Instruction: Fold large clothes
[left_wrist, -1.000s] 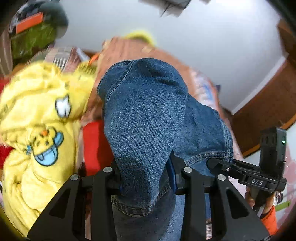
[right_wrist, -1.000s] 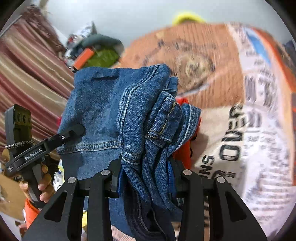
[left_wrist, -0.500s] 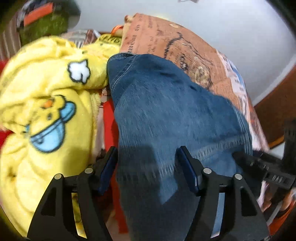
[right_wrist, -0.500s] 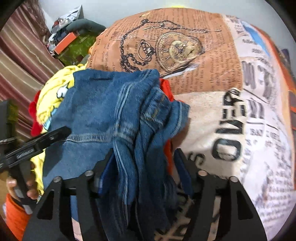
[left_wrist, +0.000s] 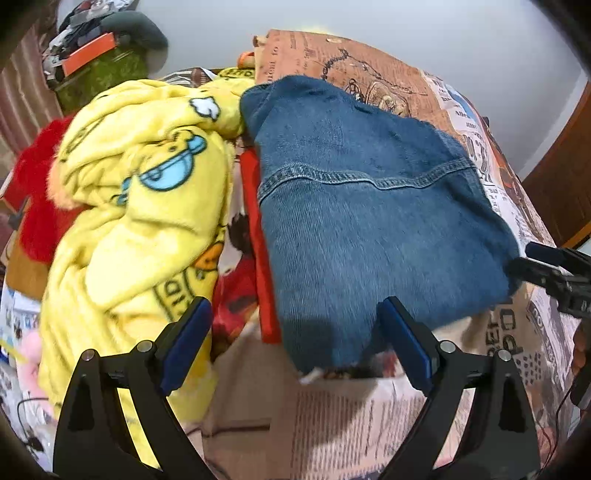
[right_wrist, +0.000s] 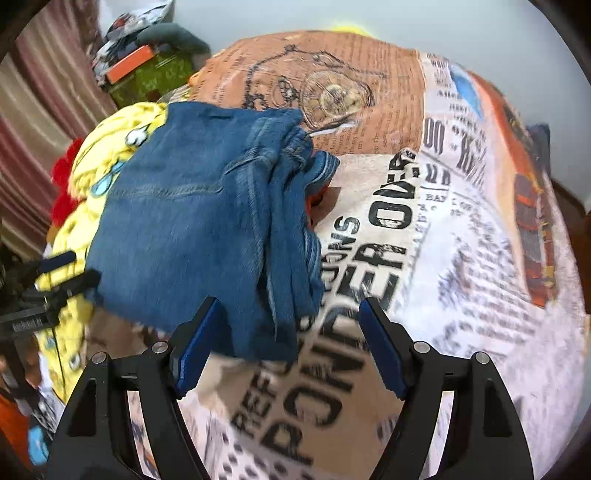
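Folded blue jeans (left_wrist: 369, 221) lie flat on the newspaper-print bedspread (left_wrist: 351, 417), partly over a red garment (left_wrist: 258, 240). My left gripper (left_wrist: 295, 339) hovers at their near edge, its jaws opening wide, pads off the denim. In the right wrist view the jeans (right_wrist: 192, 229) lie with their bunched edge (right_wrist: 295, 221) toward the right. My right gripper (right_wrist: 288, 343) stands just before that edge, jaws opening, nothing pressed between the pads. Each gripper shows at the edge of the other's view, the right one (left_wrist: 554, 273) and the left one (right_wrist: 48, 291).
A yellow cartoon-print fleece (left_wrist: 140, 206) is heaped left of the jeans, with a red plush item (left_wrist: 37, 199) beyond it. A green box with clutter (left_wrist: 99, 70) stands at the back left. Striped curtains (right_wrist: 33, 147) hang on the left. A wooden door (left_wrist: 565, 177) is on the right.
Both grippers let go of the jeans and opened. The denim, held up bunched a second ago, now lies spread on the bed, and both grippers have drawn back toward its near edge.
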